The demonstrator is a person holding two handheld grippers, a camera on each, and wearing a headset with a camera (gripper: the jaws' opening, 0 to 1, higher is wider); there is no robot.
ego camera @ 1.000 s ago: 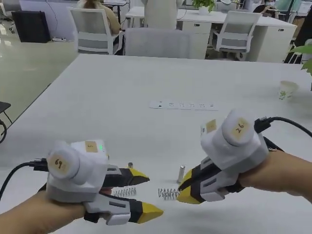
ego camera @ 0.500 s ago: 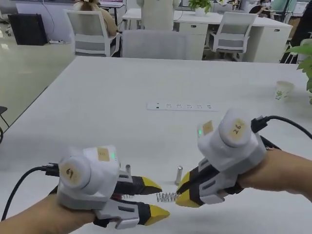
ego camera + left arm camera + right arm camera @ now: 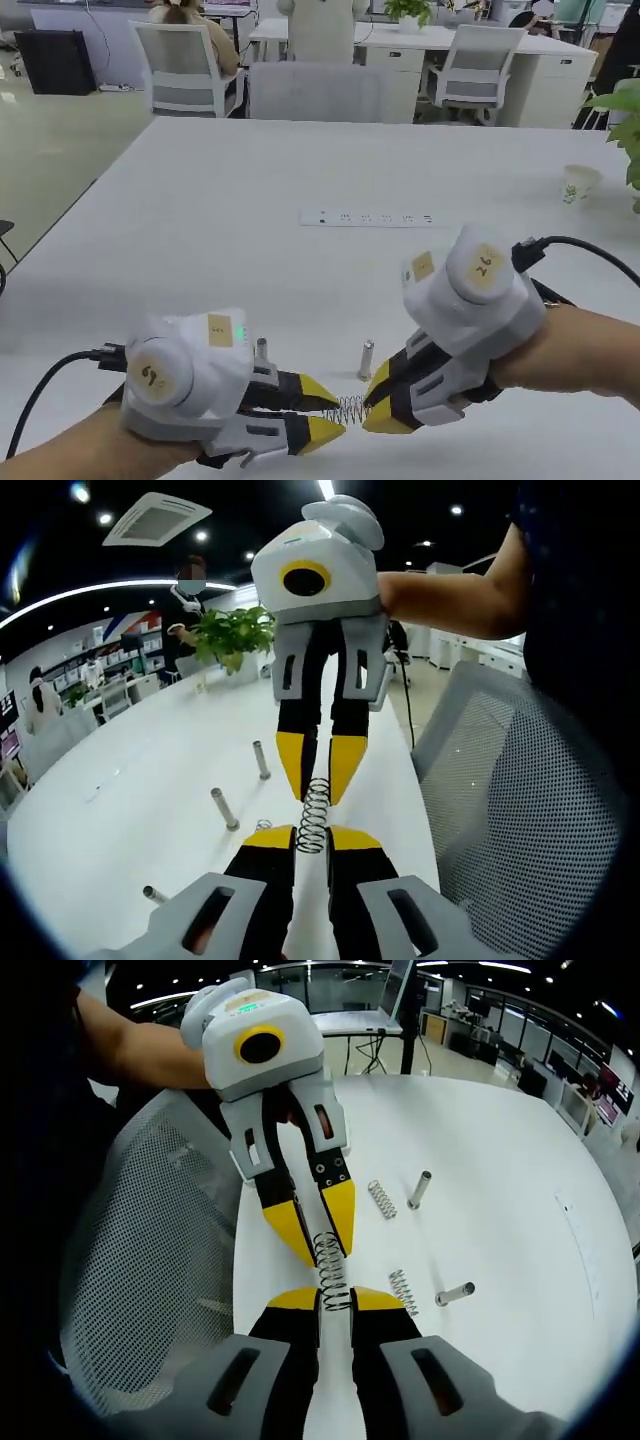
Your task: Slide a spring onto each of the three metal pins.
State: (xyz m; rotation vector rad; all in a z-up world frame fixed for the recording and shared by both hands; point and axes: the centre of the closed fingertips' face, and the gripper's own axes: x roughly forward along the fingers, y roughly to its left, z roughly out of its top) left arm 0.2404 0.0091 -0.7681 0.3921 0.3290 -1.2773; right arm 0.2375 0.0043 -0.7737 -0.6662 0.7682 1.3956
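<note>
One spring [image 3: 350, 406] spans the left tool [image 3: 325, 410] and right tool [image 3: 378, 402], each clenched on an end, low over the bench [image 3: 300, 170]. This looks like a handover: one tool must release, and the other must aim the coil at the pin [image 3: 367, 358] just beyond.

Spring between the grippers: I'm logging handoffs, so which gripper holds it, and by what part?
Both hold the spring: the left gripper pinches one end between its jaws, and the right gripper pinches the opposite end.
</note>
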